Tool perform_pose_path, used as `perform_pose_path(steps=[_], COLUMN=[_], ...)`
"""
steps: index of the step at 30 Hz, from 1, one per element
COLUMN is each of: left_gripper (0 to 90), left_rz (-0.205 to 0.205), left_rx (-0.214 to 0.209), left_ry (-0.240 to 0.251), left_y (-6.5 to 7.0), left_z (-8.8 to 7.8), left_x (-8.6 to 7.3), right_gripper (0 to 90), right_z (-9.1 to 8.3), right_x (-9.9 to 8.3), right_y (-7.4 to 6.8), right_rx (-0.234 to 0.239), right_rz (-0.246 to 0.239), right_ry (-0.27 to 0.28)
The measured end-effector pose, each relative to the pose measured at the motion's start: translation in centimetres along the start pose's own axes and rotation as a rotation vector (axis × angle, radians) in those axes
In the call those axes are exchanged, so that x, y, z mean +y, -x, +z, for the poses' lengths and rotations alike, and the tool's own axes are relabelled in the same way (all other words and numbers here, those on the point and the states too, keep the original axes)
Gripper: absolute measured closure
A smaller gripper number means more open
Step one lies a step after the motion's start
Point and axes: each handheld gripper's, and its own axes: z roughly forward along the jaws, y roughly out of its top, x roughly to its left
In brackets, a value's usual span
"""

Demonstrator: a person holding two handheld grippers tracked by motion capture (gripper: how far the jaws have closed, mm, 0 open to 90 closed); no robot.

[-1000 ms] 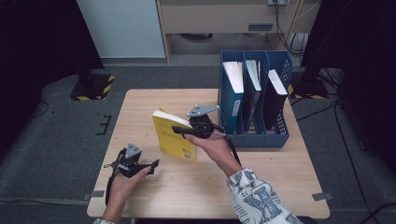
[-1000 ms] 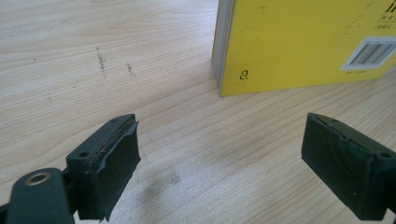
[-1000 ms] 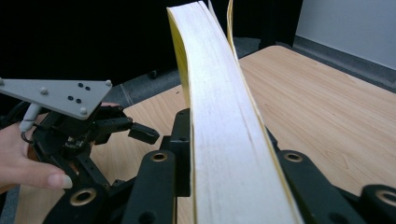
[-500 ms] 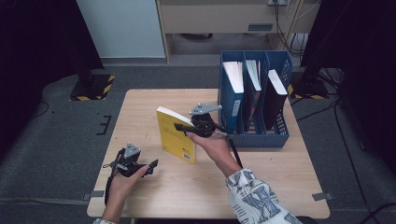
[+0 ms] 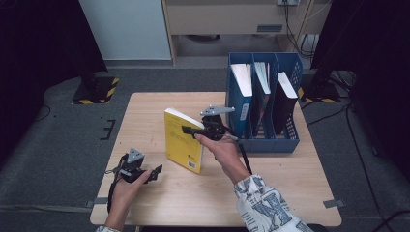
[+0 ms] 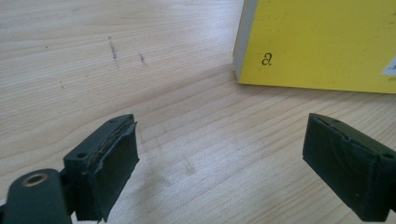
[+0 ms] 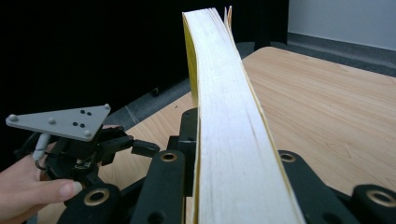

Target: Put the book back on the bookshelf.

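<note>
the right gripper is clamped on the yellow book: in the right gripper view its two black jaws press on either side of the white page block, which rises between them and runs away from the camera. the book stands on its lower edge on the wooden table, tilted, just left of the blue file rack that holds three other books. the left gripper rests low over the table, jaws spread wide with only bare wood between them; the book's yellow cover lies just beyond its fingertips, not touching them.
</note>
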Motion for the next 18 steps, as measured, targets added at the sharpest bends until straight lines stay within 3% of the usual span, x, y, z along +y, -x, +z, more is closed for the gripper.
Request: perform_pose_path(steps=[10,18], left_gripper=[8.5,7.6], left_rz=[-0.013,-0.020], left_rx=[0.008,0.021], left_ry=[-0.001,-0.030], left_y=[-0.6,-1.1], left_z=[-0.1,0.1], left_x=[-0.2,-0.4], right_gripper=[74.9,74.9], right_z=[-1.1,-2.4], right_x=[0.2,0.3], right_y=[0.0,0.2], right_rx=[-0.022,-0.046], right_rz=[0.018,0.025], right_ry=[0.008,0.014])
